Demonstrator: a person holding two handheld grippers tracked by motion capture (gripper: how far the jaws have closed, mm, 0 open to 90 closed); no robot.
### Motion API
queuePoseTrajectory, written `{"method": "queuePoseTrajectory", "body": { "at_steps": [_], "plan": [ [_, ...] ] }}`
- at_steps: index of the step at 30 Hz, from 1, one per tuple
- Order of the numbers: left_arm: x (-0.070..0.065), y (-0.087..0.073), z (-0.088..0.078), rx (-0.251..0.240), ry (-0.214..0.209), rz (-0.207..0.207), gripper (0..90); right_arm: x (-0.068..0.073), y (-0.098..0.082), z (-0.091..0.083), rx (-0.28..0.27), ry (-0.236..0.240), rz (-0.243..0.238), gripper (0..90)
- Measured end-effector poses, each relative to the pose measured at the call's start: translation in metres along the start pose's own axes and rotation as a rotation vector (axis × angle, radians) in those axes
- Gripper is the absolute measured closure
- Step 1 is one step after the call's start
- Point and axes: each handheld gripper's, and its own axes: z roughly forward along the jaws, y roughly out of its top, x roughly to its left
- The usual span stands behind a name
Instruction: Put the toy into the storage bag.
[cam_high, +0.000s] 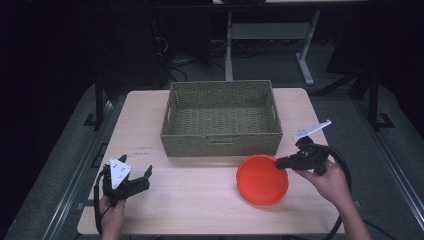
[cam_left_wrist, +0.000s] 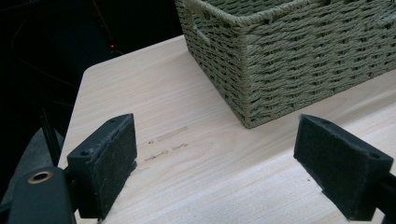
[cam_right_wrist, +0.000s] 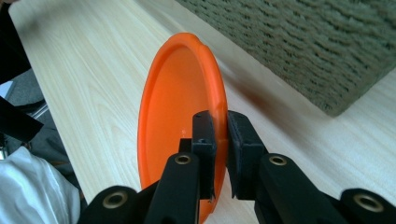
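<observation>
While the left hand-held gripper (cam_high: 134, 176) sits lower left of the high view over the pale wooden table (cam_high: 200, 200), jaws wide apart and empty, the woven green rectangular basket (cam_high: 221, 119) stands centre. Lower right, the right hand-held gripper (cam_high: 280, 162) clamps the rim of the round orange plastic plate (cam_high: 262, 180), tilted in front of the basket.

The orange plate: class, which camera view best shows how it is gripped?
The right gripper view: the right gripper pinches the orange plate by its rim, one jaw inside, one outside. The high view shows the whole plate beside the basket, but the grip is tiny there.
</observation>
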Motion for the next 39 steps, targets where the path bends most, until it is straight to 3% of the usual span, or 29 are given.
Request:
{"method": "queuePoseTrajectory", "body": {
  "at_steps": [9,39],
  "plan": [
    [0.000,0.000,0.000,0.007,0.001,-0.003,12.8,0.006,0.012,-0.011,-0.015,0.006,-0.030,82.0],
    [0.001,0.000,-0.001,0.002,0.002,-0.005,12.7,0.020,0.059,-0.033,-0.038,0.022,-0.062,82.0]
  ]
}}
